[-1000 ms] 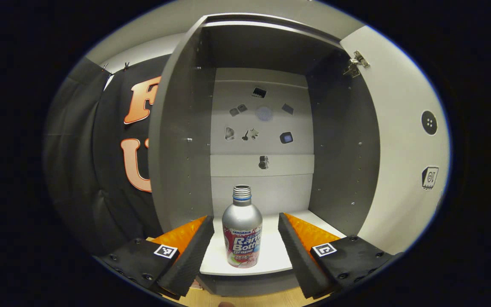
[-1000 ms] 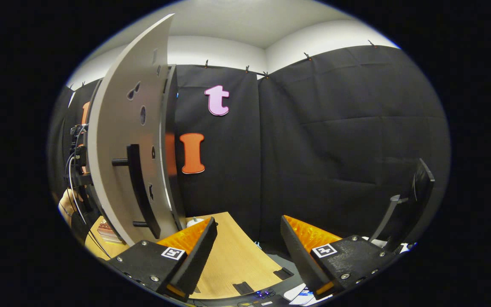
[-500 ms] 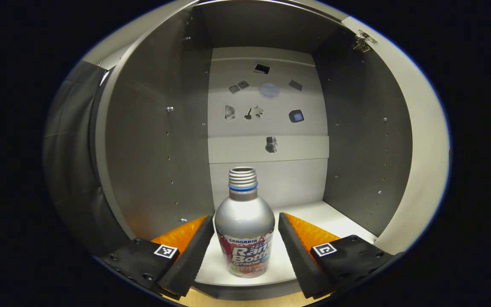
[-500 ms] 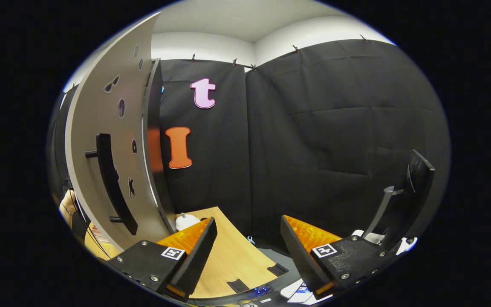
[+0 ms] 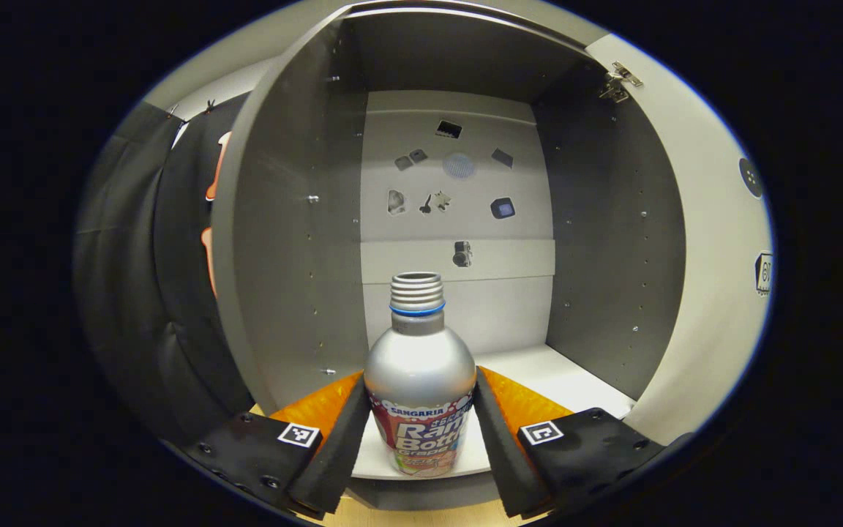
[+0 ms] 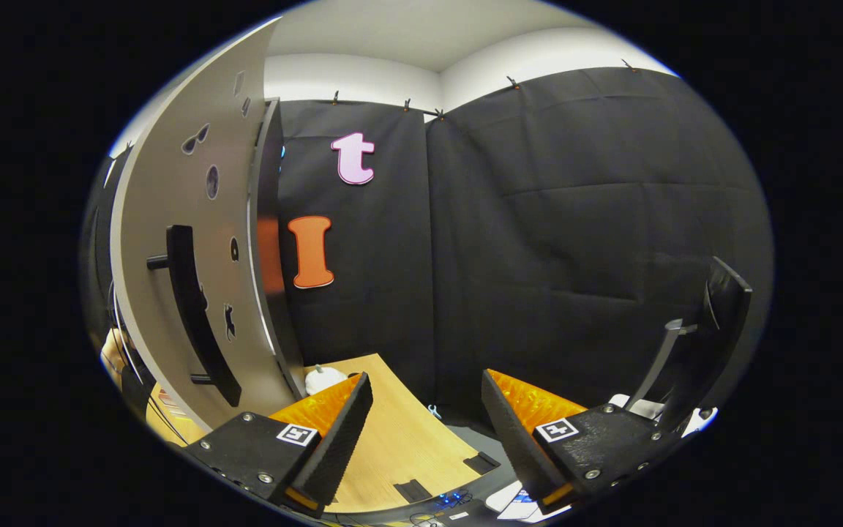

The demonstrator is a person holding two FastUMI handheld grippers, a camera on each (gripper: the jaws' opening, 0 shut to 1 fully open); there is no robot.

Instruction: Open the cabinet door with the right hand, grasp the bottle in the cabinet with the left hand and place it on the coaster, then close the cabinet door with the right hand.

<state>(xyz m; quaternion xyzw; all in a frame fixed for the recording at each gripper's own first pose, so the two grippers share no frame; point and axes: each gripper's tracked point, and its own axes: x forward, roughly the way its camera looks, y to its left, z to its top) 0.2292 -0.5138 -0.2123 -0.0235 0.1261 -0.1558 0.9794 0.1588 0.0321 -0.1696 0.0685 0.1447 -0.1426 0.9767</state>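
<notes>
Bottle [image 5: 419, 380] upright at cabinet [image 5: 297, 219] shelf's front edge; fingers [image 5: 342, 435] pressing both sides.

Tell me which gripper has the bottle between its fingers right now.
The left gripper: its fingers press both sides of the bottle on the cabinet shelf. The right gripper is open, with nothing between its fingers.

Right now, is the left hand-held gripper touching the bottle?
Touching. The left gripper view shows both fingers of the left hand-held gripper pressed against the bottle, no gap.

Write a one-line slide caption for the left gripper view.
Left gripper closed on the upright bottle inside the open cabinet.
</notes>
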